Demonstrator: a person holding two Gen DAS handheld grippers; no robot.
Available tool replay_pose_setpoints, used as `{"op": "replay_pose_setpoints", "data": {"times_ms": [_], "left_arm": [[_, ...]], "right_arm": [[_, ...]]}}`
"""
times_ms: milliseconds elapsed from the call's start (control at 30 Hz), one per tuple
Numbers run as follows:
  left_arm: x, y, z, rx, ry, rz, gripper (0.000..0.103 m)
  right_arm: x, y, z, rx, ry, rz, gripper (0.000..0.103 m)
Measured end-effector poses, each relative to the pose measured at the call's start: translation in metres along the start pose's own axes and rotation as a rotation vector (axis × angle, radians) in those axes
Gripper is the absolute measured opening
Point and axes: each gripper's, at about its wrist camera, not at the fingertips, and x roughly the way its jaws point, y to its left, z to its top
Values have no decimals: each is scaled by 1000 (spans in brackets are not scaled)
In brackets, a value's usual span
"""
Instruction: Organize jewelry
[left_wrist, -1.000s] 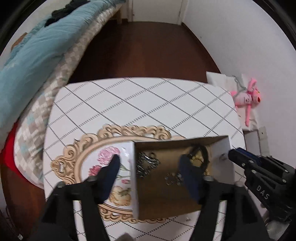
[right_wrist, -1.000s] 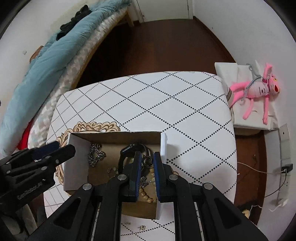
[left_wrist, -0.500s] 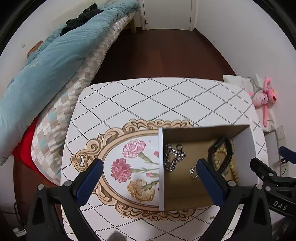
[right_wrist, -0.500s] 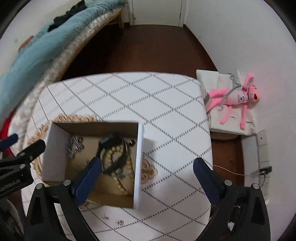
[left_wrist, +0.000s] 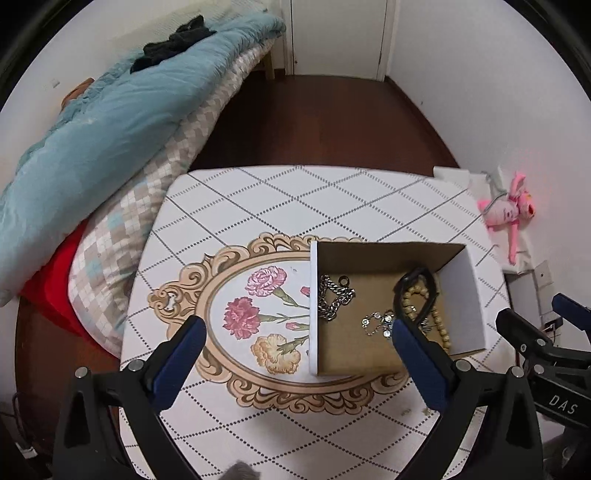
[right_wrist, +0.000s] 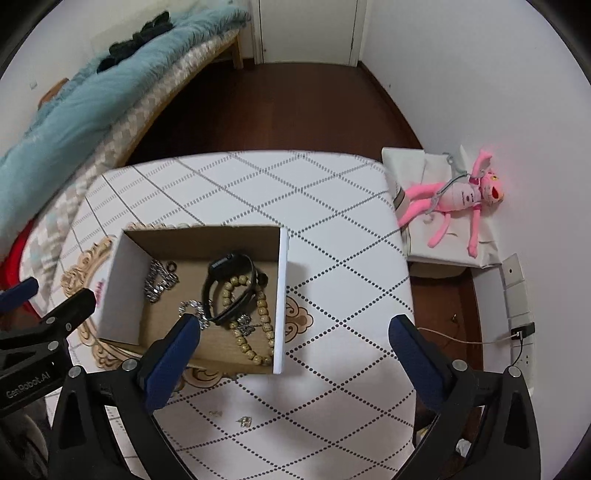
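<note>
Both the left tongs (left_wrist: 295, 354) and right tongs (right_wrist: 295, 347) gape wide, holding nothing, above the white diamond-patterned table (right_wrist: 332, 192). Beyond them the open white cardboard box (right_wrist: 282, 295) holds a black wristband (right_wrist: 229, 269), tan bead strand (right_wrist: 258, 306) and silver chain (left_wrist: 334, 299).

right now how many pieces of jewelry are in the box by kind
In the open cardboard box:
silver chunky chain: 1
black wristband: 1
tan wooden bead strand: 1
silver sparkly chain: 1
small dark ring: 1
Total: 5
</note>
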Motion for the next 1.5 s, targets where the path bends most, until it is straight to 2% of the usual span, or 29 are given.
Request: {"op": "replay_pose_setpoints", "data": {"times_ms": [100, 267, 367, 500, 533, 600, 667, 700, 833, 933, 1033, 1067, 1233, 1267, 1300, 1500], "left_arm": [[-19, 1, -7, 2, -28, 1, 103], [-26, 5, -30, -5, -12, 32, 103], [-16, 8, -53, -15, 17, 47, 103], [15, 9, -86, -8, 89, 71, 103], [27, 9, -95, -4, 121, 70, 103], [43, 8, -107, 4, 170, 67, 103], [56, 9, -118, 6, 198, 81, 103], [59, 9, -122, 8, 201, 89, 103], [70, 10, -132, 24, 215, 126, 103], [73, 11, -134, 24, 209, 137, 103], [73, 14, -135, 7, 202, 130, 103], [73, 14, -135, 4, 201, 131, 103], [70, 7, -132, 9, 192, 136, 103], [69, 6, -130, 12, 184, 131, 103], [66, 2, -129, 16, 174, 123, 102], [55, -38, -120, 61, 134, 5, 102]], "right_arm": [[-20, -1, -5, 9, -33, 19, 103], [-37, -1, -26, 22, -47, 37, 103], [-34, 0, -47, 30, -35, 32, 103], [-6, 0, -82, 60, 28, 68, 101], [5, 1, -93, 66, 45, 80, 98], [24, 2, -109, 78, 77, 116, 75], [40, 3, -122, 86, 100, 139, 64], [46, 5, -128, 87, 100, 152, 61], [56, 15, -138, 70, 78, 168, 58], [58, 25, -140, 34, 44, 141, 52], [59, 33, -139, 1, 15, 78, 32], [59, 33, -139, -11, 8, 53, 15], [57, 36, -140, -50, -13, 33, 13], [56, 34, -140, -44, -14, 42, 7], [52, 31, -140, -35, -24, 48, 7], [40, -5, -145, 95, -13, 103, 7]]}}
